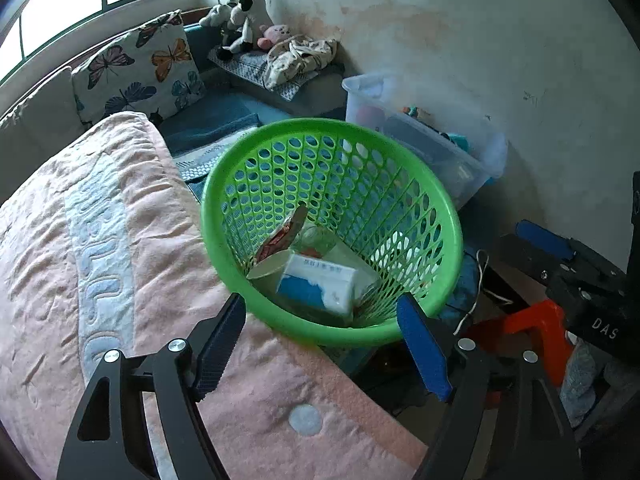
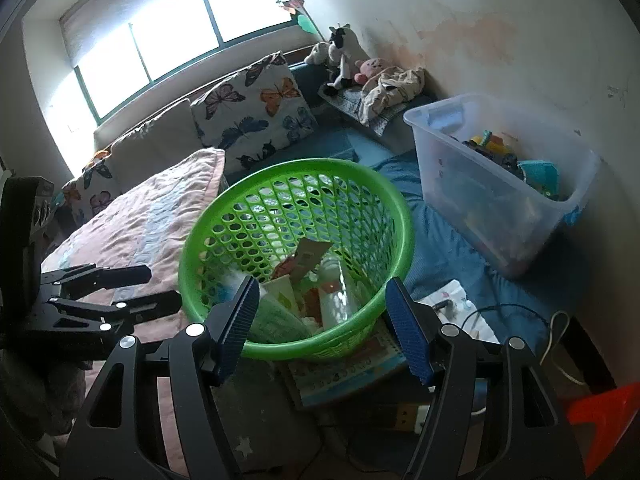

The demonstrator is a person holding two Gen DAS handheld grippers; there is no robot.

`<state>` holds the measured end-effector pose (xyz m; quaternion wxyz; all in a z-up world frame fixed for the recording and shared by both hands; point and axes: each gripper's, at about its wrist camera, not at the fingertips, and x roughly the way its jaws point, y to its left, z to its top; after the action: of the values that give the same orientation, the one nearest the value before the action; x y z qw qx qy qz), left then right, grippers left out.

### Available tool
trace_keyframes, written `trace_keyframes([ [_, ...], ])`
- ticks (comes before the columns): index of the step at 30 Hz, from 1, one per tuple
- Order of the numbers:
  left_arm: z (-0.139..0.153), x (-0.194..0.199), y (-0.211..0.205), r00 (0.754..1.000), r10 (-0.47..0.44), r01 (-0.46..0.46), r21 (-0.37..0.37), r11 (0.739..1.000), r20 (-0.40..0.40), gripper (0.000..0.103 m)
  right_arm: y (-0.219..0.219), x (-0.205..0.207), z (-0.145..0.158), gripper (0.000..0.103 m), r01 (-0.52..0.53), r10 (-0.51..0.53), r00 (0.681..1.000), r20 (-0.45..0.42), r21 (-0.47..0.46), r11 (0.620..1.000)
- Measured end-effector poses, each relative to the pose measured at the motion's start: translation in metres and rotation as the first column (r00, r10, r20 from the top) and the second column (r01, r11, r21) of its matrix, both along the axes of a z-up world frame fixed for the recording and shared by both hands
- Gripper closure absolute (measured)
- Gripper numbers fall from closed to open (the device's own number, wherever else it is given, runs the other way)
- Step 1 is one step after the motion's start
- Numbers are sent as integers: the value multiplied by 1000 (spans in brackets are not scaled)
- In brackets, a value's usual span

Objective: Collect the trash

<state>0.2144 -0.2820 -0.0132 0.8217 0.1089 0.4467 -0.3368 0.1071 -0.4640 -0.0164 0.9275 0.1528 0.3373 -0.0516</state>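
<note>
A green perforated basket point(image 1: 248, 184) sits on the bed's edge; it also shows in the right wrist view point(image 2: 224, 216). Inside lie a blue-and-white tissue pack point(image 1: 320, 286), a paper cup point(image 1: 269, 268), a brown wrapper point(image 1: 286, 232) and a clear plastic bottle point(image 2: 334, 300). My left gripper point(image 1: 322, 320) is open and empty, its fingers straddling the basket's near rim. My right gripper point(image 2: 320, 308) is open and empty, just in front of the basket's near rim. The left gripper appears at the left of the right wrist view point(image 2: 132, 288).
A pink quilt point(image 1: 100, 260) covers the bed left of the basket. A clear storage bin point(image 2: 500, 200) of toys stands by the wall at right. Butterfly pillows point(image 2: 256, 116) and plush toys point(image 2: 340, 56) lie behind. A booklet point(image 2: 344, 376), cables and a red stool point(image 1: 536, 332) sit below.
</note>
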Motion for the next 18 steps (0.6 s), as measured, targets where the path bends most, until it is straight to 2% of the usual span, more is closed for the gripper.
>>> trace_keyframes([
  [14,33,-26,70,990,112,-106,-65,992,87,28,47,-6,21,35,-96,97,995,35,-27,995],
  [16,37,-31,82,987,133,-126,-79,989,92,26,55,-5,23,27,-110,111,993,31,-37,993],
  [18,40,-36,92,983,152,-144,-85,986,104,26,67,-6,25,27,-121,123,992,33,-65,991],
])
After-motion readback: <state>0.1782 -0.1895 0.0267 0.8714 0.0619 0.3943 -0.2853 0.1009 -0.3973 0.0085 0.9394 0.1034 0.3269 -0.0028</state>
